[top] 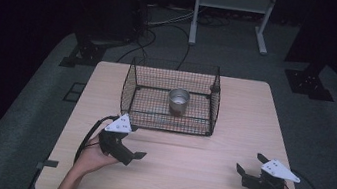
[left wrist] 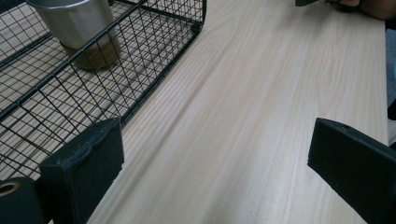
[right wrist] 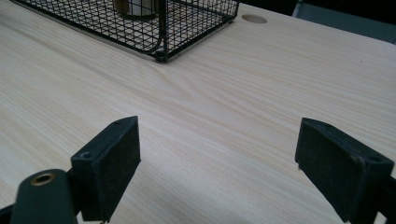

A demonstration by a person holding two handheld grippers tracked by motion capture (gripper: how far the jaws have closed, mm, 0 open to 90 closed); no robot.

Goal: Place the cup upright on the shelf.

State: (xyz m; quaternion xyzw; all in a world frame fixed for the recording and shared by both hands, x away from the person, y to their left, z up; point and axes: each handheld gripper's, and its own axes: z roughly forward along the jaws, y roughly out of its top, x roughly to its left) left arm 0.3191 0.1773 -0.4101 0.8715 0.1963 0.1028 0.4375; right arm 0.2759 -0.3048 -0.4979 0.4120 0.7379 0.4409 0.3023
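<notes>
A black wire basket [top: 133, 85] stands on the far middle of the wooden table [top: 242, 131]. Inside it a metal cup [top: 178, 101] stands upright. My left gripper [top: 130, 156] hovers just in front of the basket's near left corner, open and holding nothing. In the left gripper view its jaws [left wrist: 217, 158] spread wide over bare wood, with the basket [left wrist: 140, 70] and the cup [left wrist: 77, 23] up to the left. My right gripper [top: 250, 163] sits near the front right edge, open and holding nothing. Its own view shows the jaws [right wrist: 224, 158] apart, the basket's corner [right wrist: 187, 23] farther off.
Bare wood lies between the two grippers and in front of the basket. A round hole [right wrist: 254, 19] is cut in the tabletop beyond the basket's corner. Past the table are a dark floor, cables and a white frame stand [top: 231, 13].
</notes>
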